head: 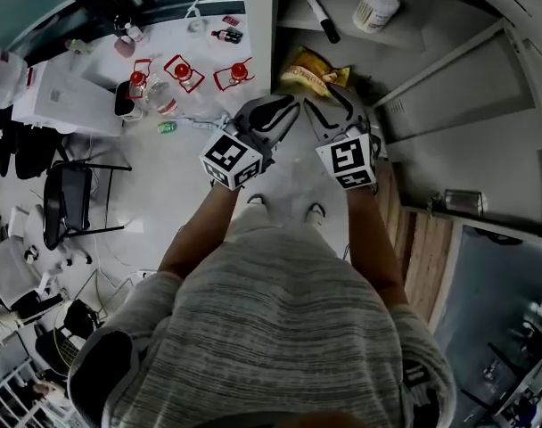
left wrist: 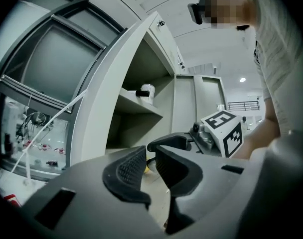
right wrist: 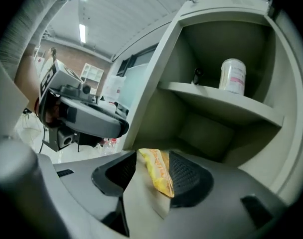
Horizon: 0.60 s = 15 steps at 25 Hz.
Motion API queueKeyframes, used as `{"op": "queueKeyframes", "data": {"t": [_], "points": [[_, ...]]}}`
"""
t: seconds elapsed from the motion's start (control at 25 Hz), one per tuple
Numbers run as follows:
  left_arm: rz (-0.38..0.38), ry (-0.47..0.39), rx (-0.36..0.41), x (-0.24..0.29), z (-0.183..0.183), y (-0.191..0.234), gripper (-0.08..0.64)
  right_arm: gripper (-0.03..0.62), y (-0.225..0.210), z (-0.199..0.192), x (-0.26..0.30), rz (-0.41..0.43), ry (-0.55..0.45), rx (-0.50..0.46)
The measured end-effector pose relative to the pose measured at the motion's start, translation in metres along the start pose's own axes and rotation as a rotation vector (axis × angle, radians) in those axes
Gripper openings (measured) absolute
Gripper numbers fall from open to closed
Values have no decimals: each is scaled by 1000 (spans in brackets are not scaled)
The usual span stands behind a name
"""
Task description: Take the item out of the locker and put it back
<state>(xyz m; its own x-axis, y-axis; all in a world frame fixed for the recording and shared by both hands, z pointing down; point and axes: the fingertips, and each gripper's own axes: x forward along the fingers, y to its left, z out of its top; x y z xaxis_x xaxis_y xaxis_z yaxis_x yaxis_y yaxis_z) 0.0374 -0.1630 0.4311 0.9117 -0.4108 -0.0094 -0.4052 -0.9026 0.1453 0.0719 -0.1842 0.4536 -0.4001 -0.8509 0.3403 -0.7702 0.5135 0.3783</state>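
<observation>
Snack bag point(right wrist: 159, 171): is lying on the lower shelf of the locker point(right wrist: 216, 101), its near end sitting between the right jaws.
Right gripper point(right wrist: 151, 158): is standing wide open around the bag without pinching it, angled slightly down to suit a low, flat item.
Left gripper point(left wrist: 150, 151): is idling empty with a narrow gap, probably waiting beside the locker door point(left wrist: 116, 83) and clear of the opening.
Upper shelf: is carrying a white bottle point(right wrist: 233, 75), untouched.

Left tool point(head: 284, 114) and right tool point(head: 329, 99) side by side, thrust forward, left jaws narrowly apart, right jaws spread wider.
</observation>
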Motion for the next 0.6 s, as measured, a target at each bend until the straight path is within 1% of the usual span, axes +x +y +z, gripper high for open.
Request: {"op": "queueKeyframes", "data": {"t": [0.2,0.4,0.6], "points": [[55,0,-19,10,-8,8,60,201,-9,-20,21,8,100,-93],[89,0,-30,14,-13,13,60,201,-14,-35,34,35,167,-121],[111,-1,-36,15,-15,18,60,201,-14,-41,42,41,201,-140]]}}
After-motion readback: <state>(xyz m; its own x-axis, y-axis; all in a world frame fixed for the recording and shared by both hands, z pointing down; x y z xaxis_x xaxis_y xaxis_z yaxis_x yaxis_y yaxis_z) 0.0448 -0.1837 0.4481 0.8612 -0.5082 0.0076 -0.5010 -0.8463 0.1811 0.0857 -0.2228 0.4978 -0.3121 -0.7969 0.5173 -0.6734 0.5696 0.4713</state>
